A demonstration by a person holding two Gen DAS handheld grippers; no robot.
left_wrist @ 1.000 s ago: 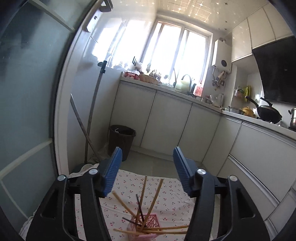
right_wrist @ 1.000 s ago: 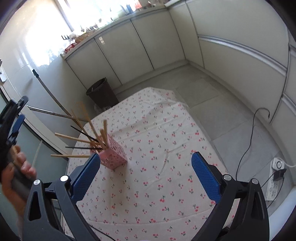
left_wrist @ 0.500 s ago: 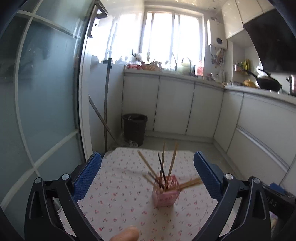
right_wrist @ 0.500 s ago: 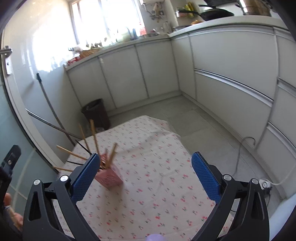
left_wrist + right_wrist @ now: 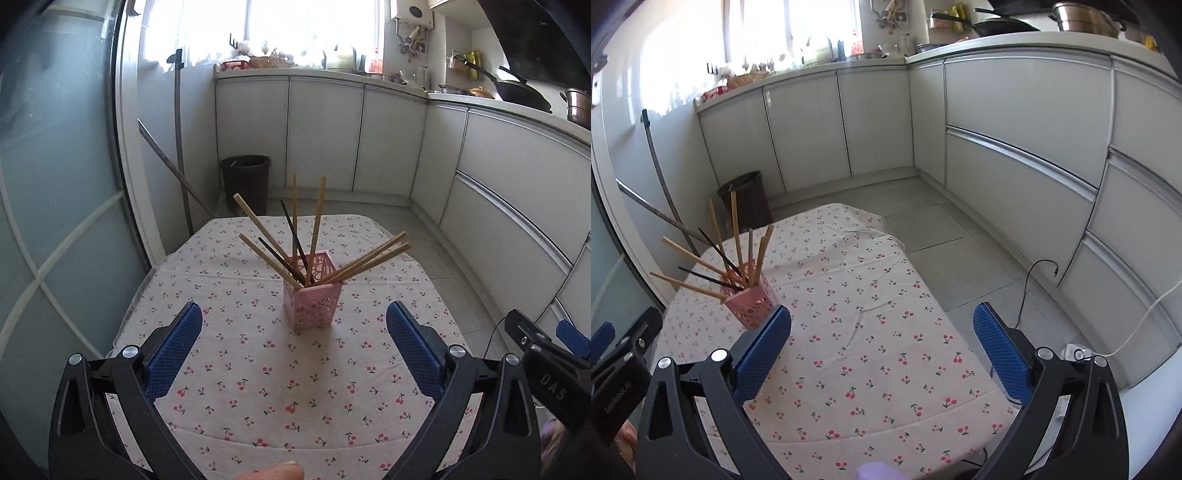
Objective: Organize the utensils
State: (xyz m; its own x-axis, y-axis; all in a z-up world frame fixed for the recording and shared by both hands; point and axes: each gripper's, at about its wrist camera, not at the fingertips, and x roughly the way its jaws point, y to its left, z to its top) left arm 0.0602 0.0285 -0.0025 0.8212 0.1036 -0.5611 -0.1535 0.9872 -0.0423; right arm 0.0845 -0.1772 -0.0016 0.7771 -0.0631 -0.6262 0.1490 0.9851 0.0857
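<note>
A pink perforated holder (image 5: 312, 299) stands upright on the cherry-print tablecloth (image 5: 258, 387), with several wooden and black chopsticks (image 5: 314, 229) fanned out of it. My left gripper (image 5: 293, 343) is open and empty, a short way in front of the holder. In the right wrist view the holder (image 5: 751, 306) sits at the left, just beyond my left blue pad (image 5: 762, 347). My right gripper (image 5: 882, 347) is open and empty above the cloth, to the right of the holder.
The small table (image 5: 886, 417) ends near grey floor tiles on the right. A dark bin (image 5: 245, 181) and leaning poles (image 5: 181, 147) stand behind it. White cabinets (image 5: 1015, 122) line the back and right. A cable and power strip (image 5: 1075, 352) lie on the floor.
Both grippers have pulled back and levelled out. The holder went from under the left gripper to standing in front of it. The left jaws opened wider; the holder stays put.
</note>
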